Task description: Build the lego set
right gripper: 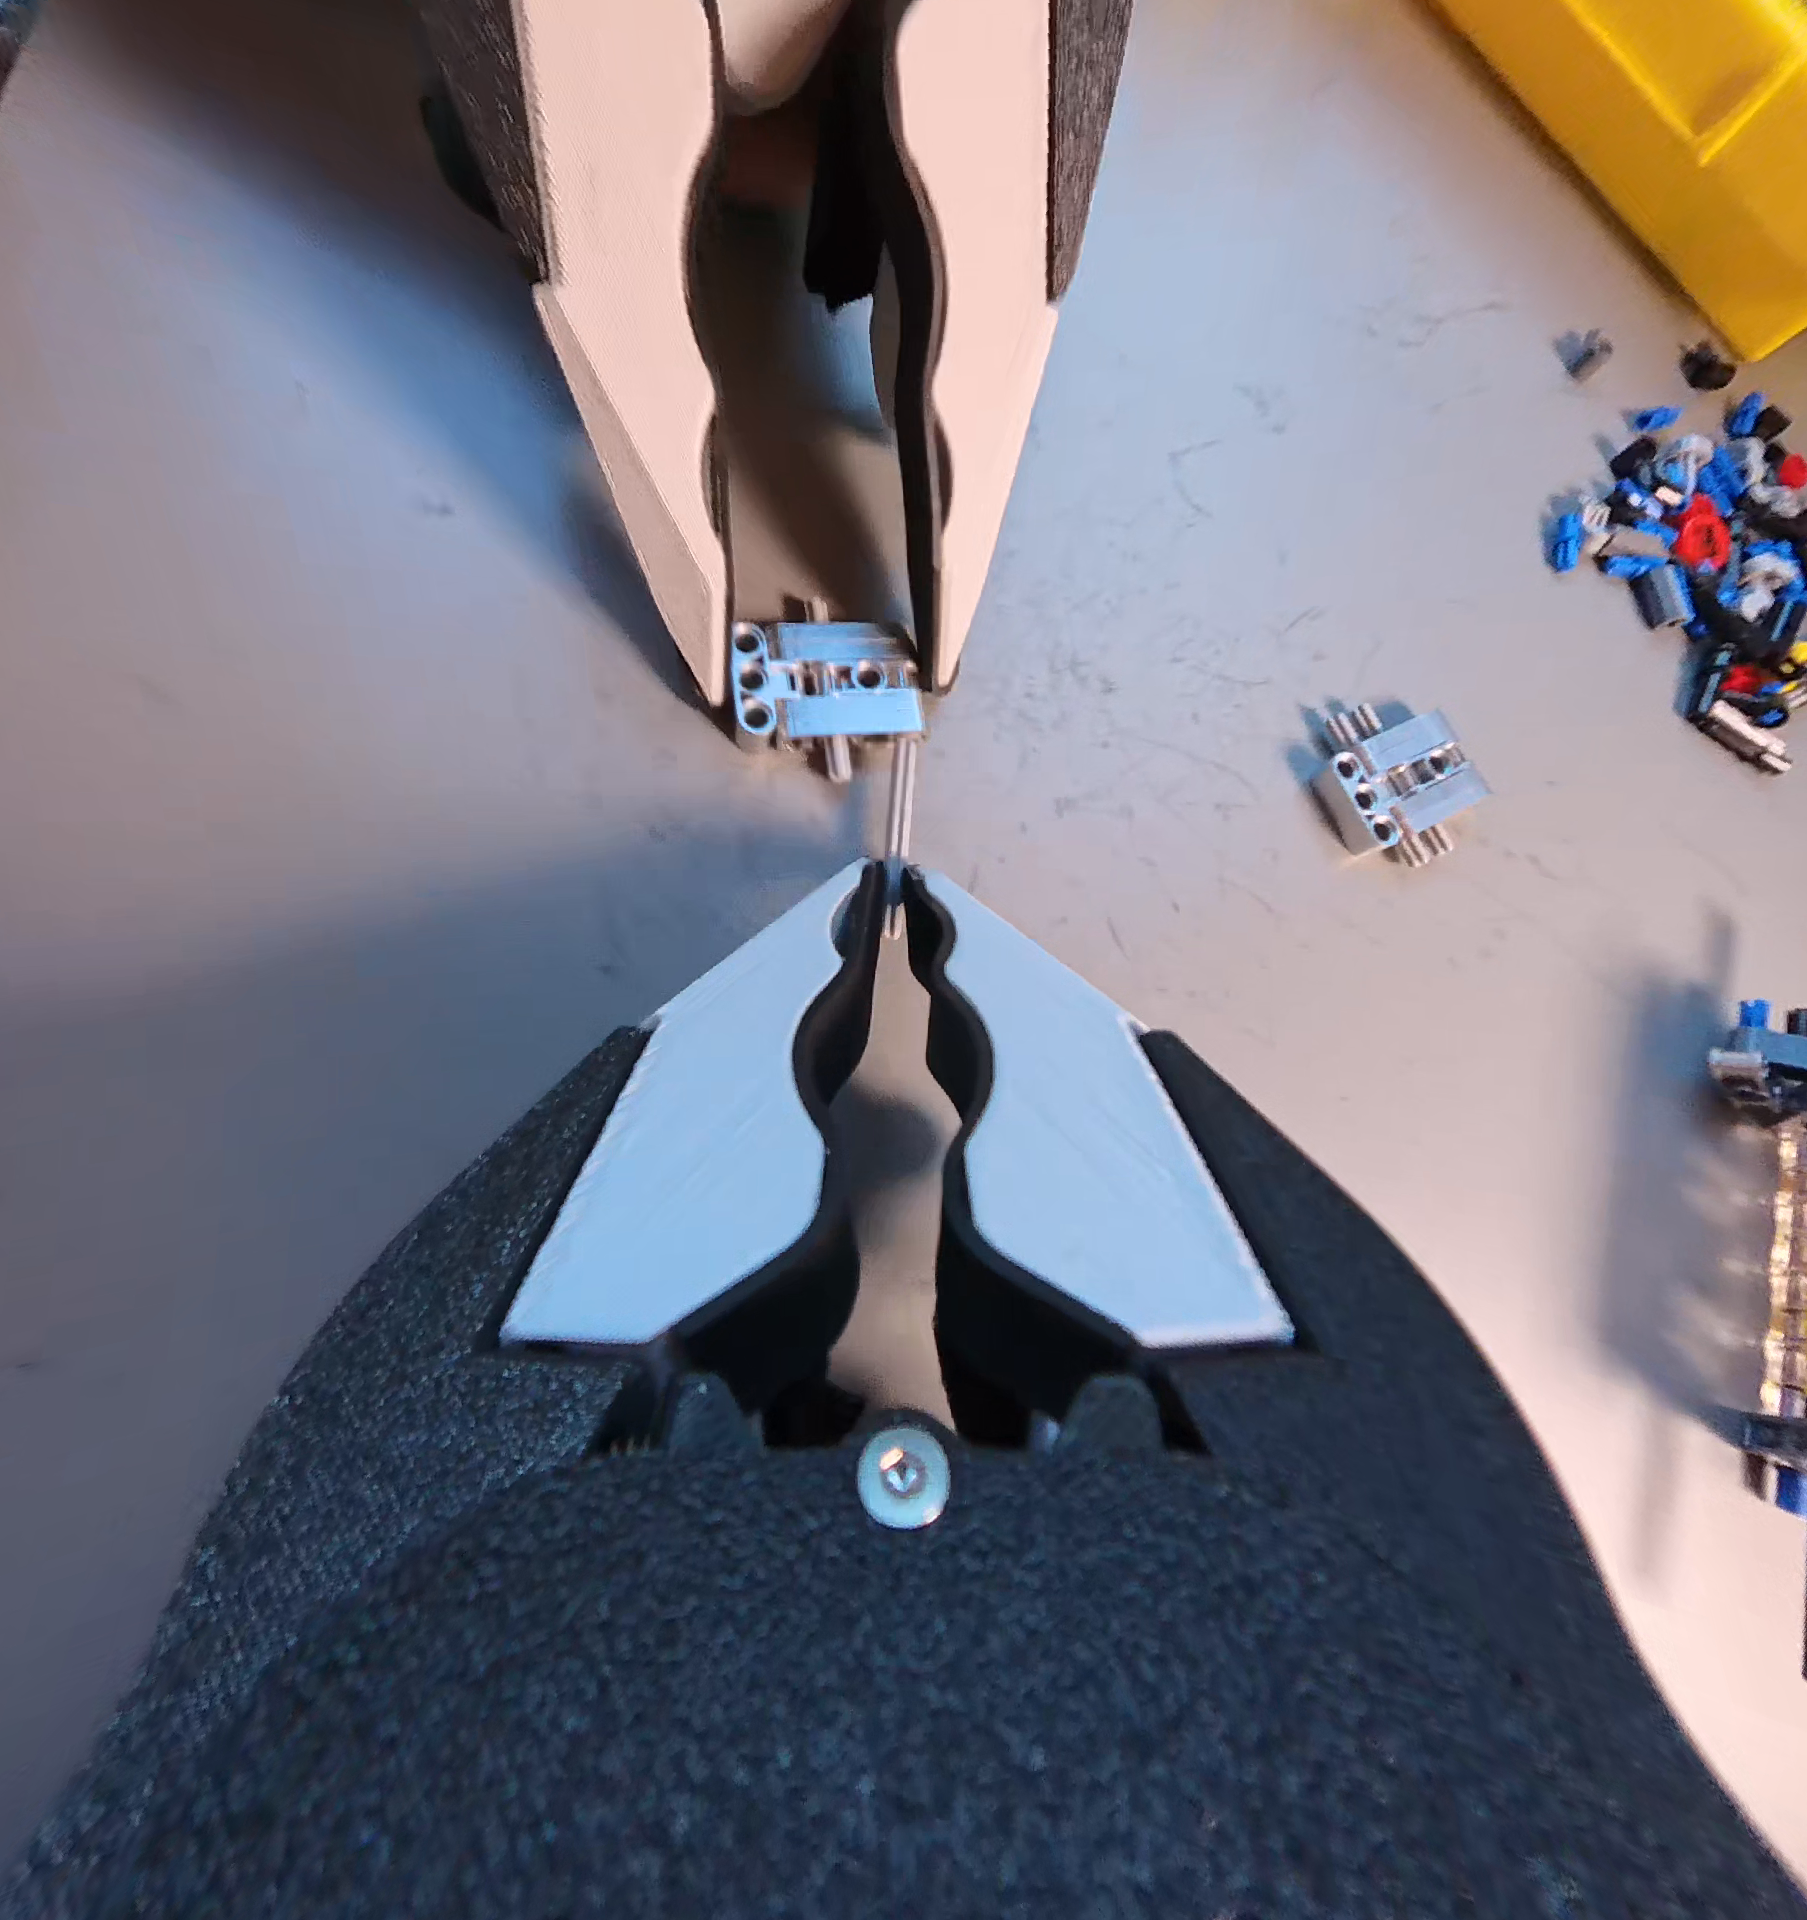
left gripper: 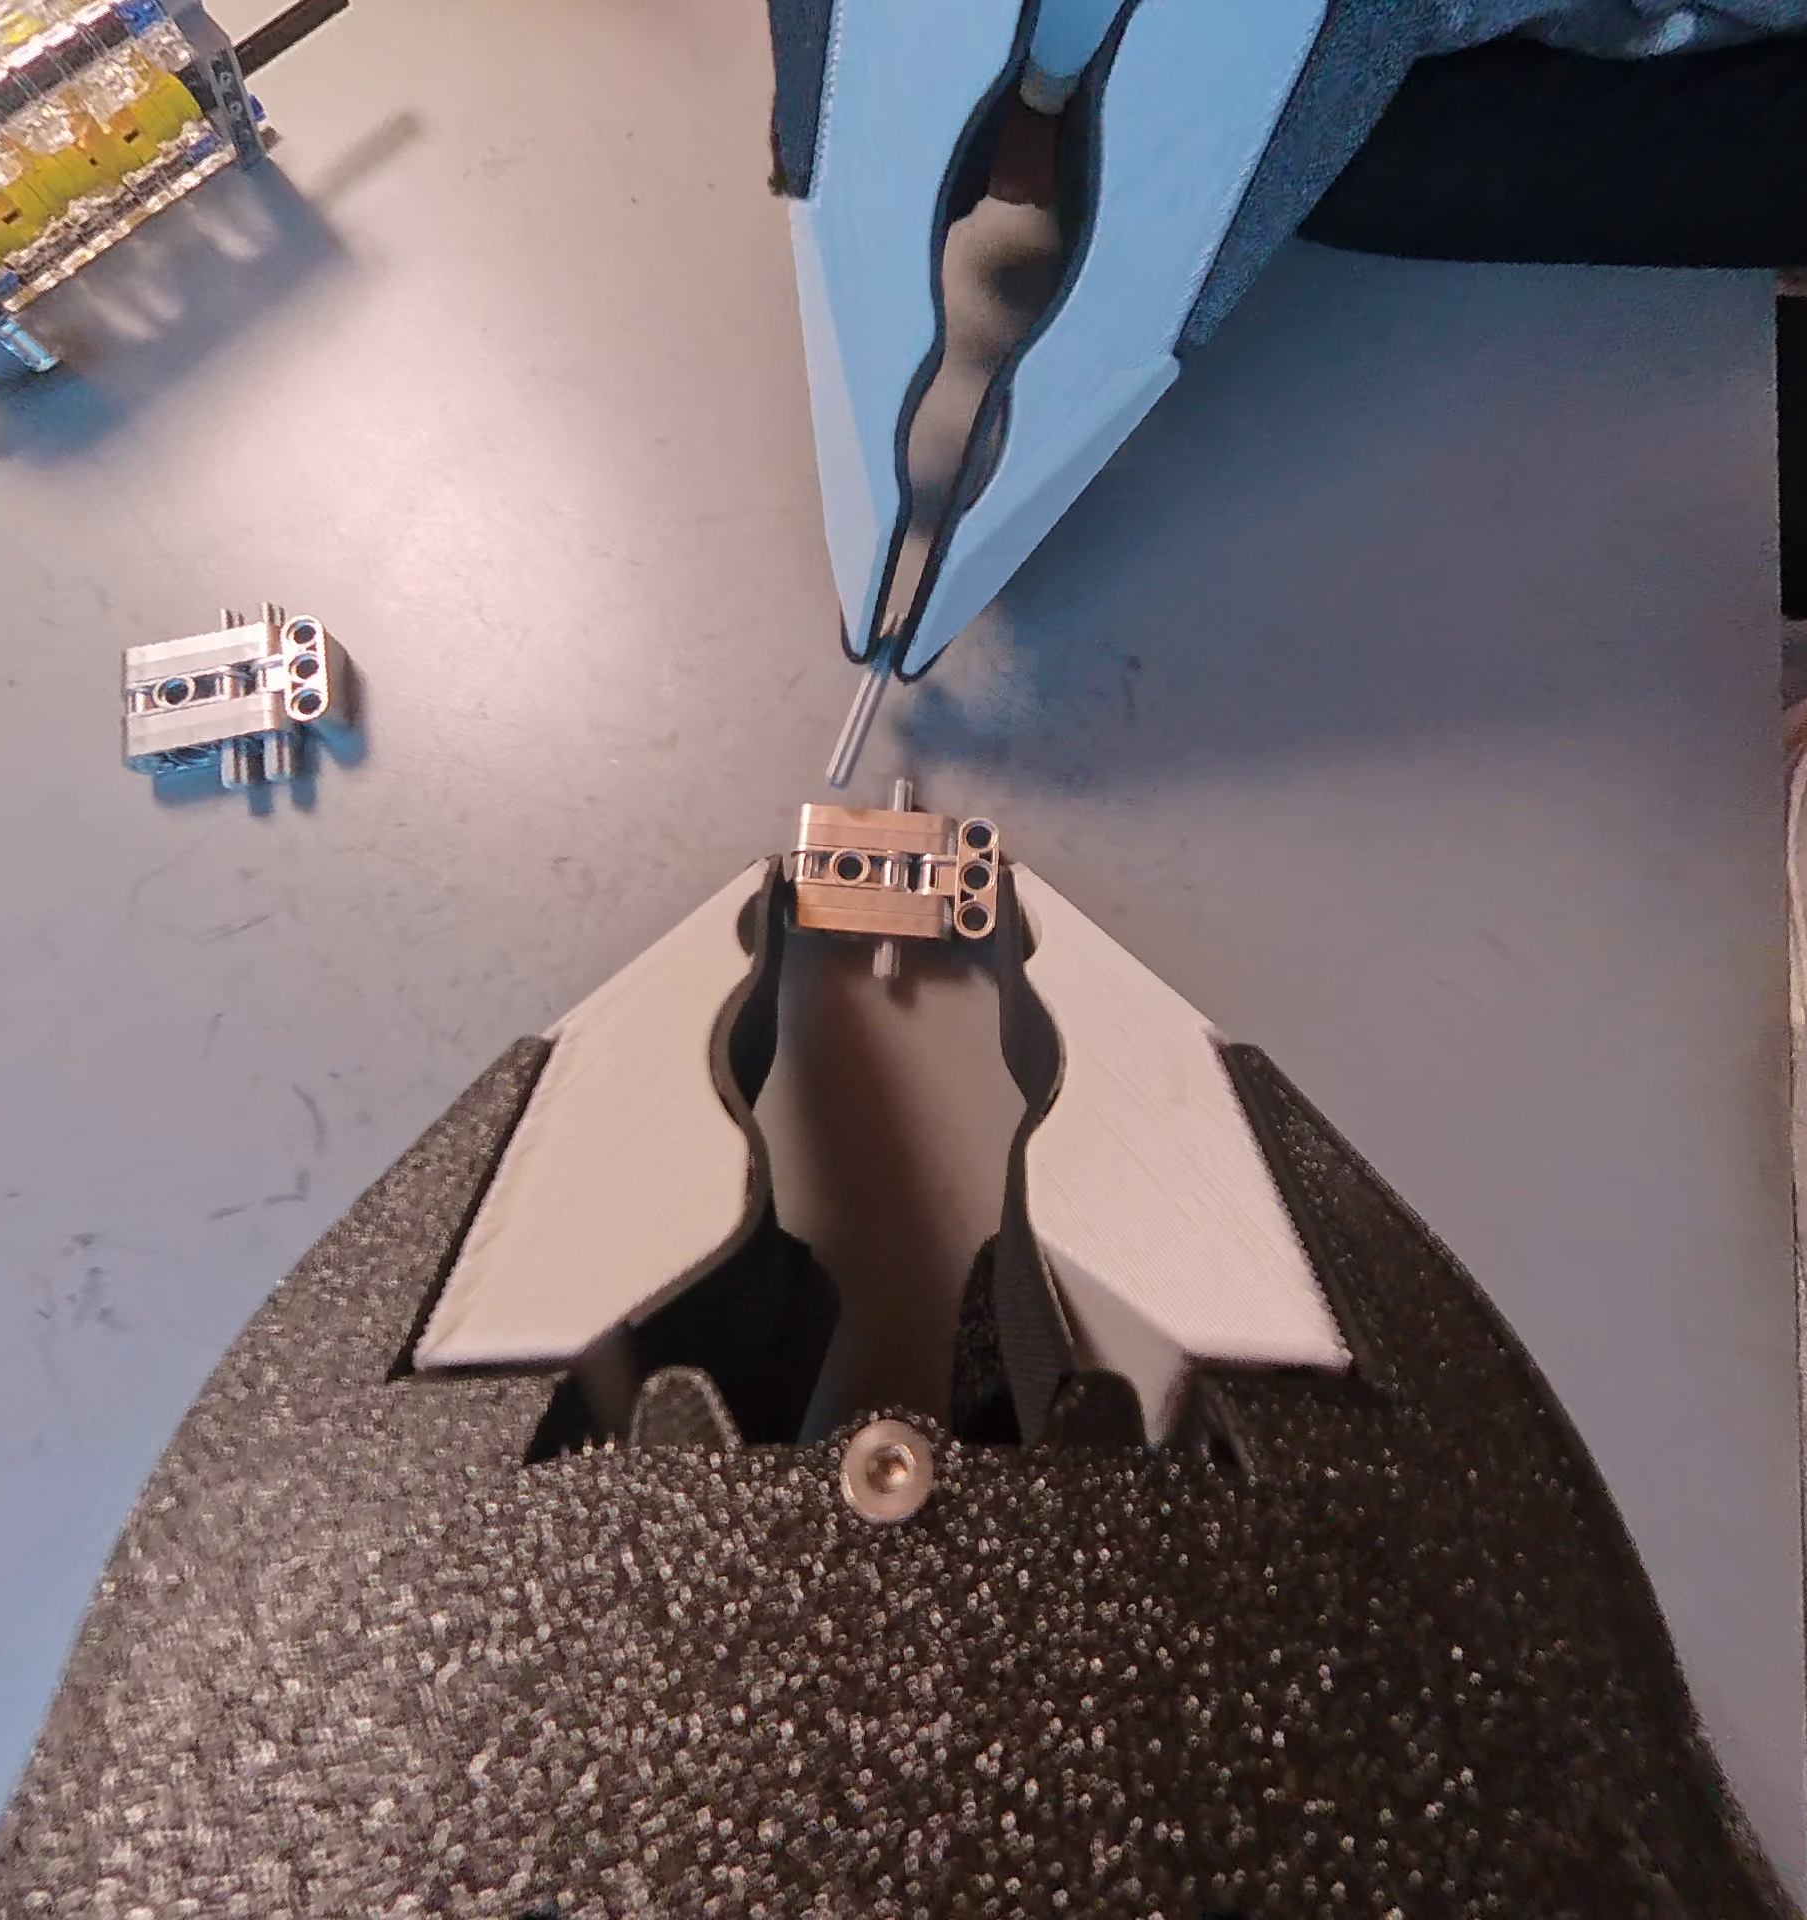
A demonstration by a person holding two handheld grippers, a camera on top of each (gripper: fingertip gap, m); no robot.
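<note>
1. Grey brick block (left gripper: 883,881), a small assembly of stacked beams with a three-hole piece on one side, sits pinched between the tips of the left claw (left gripper: 894,883), low over the grey surface (left gripper: 463,1039); a short pin pokes out of its top and bottom.
2. Right claw (right gripper: 886,883) is clenched on a thin grey axle (right gripper: 901,805), gripping one end at the very fingertips.
3. From the left wrist view, the right claw (left gripper: 883,655) comes down from above, and the axle (left gripper: 855,727) slants toward the block's top edge, its free end just beside the block.
4. From the right wrist view, the left claw (right gripper: 826,686) holds the block (right gripper: 826,696), and the axle's far end meets the block's lower right corner.
5. Farther off, a second like block (left gripper: 234,691) lies alone on the surface.
6. Beyond it stands a yellow and clear brick frame (left gripper: 78,177).
7. Well apart in the right wrist view lie a heap of small blue, black and red pieces (right gripper: 1730,582) and a yellow bin (right gripper: 1688,135).
</note>
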